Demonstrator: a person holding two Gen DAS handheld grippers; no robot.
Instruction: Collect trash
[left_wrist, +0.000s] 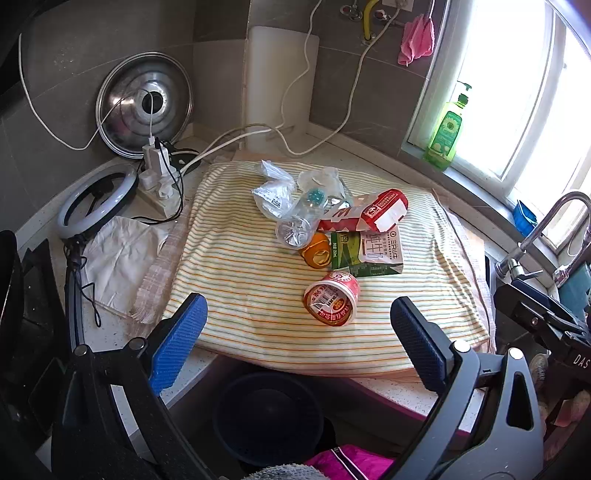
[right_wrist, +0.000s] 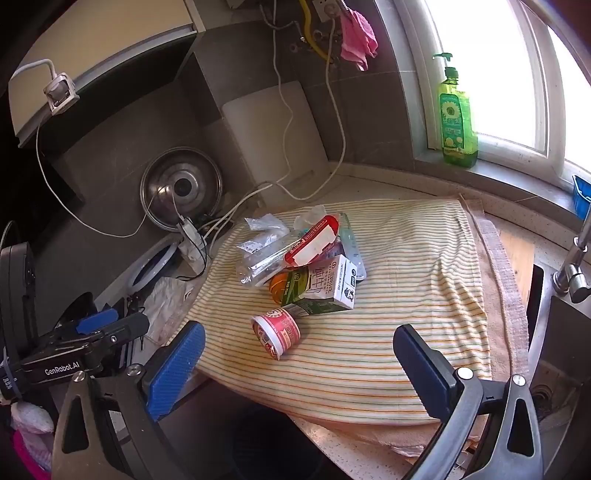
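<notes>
A pile of trash lies on a striped cloth (left_wrist: 258, 295) (right_wrist: 406, 314): a red-and-white cup (left_wrist: 332, 297) (right_wrist: 276, 332) on its side nearest me, a green-and-white milk carton (left_wrist: 365, 253) (right_wrist: 325, 288), a red-and-white carton (left_wrist: 369, 214) (right_wrist: 314, 242), an orange piece (left_wrist: 317, 251) (right_wrist: 279, 284), a crushed clear bottle (left_wrist: 301, 221) (right_wrist: 258, 266) and clear plastic wrappers (left_wrist: 271, 188) (right_wrist: 264, 229). My left gripper (left_wrist: 299, 347) is open and empty, short of the cup. My right gripper (right_wrist: 299, 363) is open and empty, just before the cup. A dark bin (left_wrist: 269, 417) sits below the counter edge.
A pot lid (left_wrist: 144, 107), a white cutting board (left_wrist: 277, 85), a power strip with cables (left_wrist: 159, 177) and a ring light (left_wrist: 96, 203) stand at the back left. A green soap bottle (left_wrist: 443, 136) is on the windowsill. A faucet (left_wrist: 535, 236) and sink are at the right.
</notes>
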